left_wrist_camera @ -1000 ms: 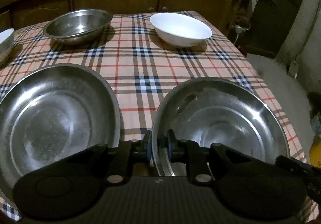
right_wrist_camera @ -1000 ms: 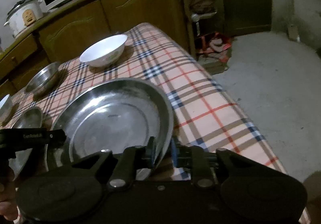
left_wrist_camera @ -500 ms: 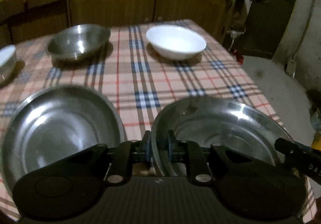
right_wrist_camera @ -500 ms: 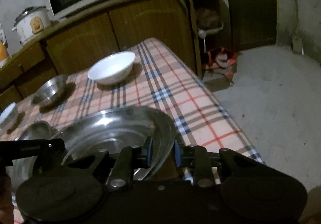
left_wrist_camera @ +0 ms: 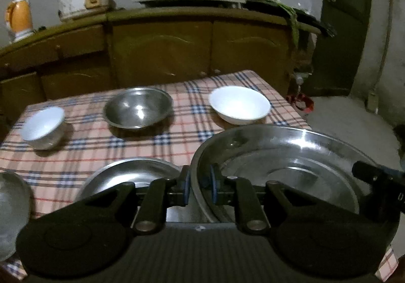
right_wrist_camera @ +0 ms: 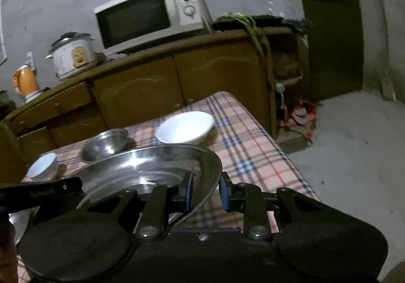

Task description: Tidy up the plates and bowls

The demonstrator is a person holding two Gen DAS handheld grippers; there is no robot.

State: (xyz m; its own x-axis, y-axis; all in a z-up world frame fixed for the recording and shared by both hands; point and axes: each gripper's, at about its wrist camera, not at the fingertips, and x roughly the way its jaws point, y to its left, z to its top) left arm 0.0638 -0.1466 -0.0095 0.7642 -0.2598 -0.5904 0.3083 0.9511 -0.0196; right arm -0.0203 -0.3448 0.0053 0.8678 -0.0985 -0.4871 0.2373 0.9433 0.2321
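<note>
Gripping opposite rims, the left gripper [left_wrist_camera: 200, 188] and right gripper [right_wrist_camera: 205, 193] stay clamped on the steel plate [left_wrist_camera: 286, 156]. It now hangs above the checked tablecloth [left_wrist_camera: 177, 138], higher than before, partly over a second steel plate [left_wrist_camera: 131, 174].

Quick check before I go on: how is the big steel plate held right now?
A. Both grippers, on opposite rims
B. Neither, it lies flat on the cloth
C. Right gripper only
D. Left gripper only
A: the left gripper pinches the steel plate at its left rim, and the right gripper clamps the opposite rim, with the plate raised above the tablecloth.
</note>
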